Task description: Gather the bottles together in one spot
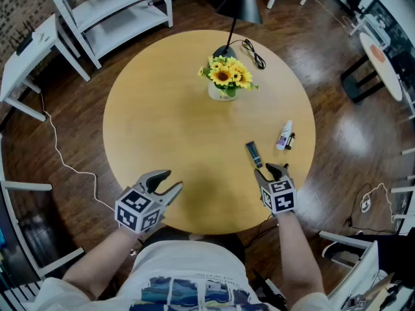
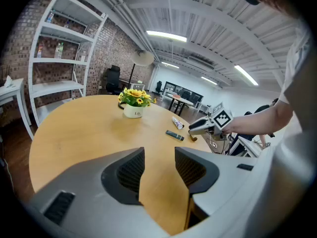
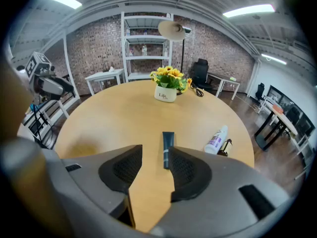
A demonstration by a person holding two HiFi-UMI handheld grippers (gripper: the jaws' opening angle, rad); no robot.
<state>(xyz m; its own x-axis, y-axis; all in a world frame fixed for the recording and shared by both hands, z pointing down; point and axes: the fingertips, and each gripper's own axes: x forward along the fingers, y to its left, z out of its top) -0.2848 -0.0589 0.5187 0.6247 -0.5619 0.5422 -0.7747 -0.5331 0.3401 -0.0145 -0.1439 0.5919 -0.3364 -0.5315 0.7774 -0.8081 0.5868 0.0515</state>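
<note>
Open-plan office, loft style: brick wall [image 3: 94, 48], white shelving [image 3: 146, 48], strip lights [image 2: 166, 35] on a bare ceiling, black office chair [image 3: 200, 70], desks [image 2: 181, 100] further back, round wooden table [image 1: 162, 128] on wood floor [image 1: 337, 128].

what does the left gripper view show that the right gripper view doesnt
Only the left gripper view: the right hand-held gripper with the person's arm behind it, low over the table's right side, plus its own open, empty jaws.

Only the right gripper view: the left hand-held gripper at the picture's left edge, plus its own jaws, apart, with the tube lying just ahead of them.

Both: the round table, the flowers, the dark tube and the white bottle.
</note>
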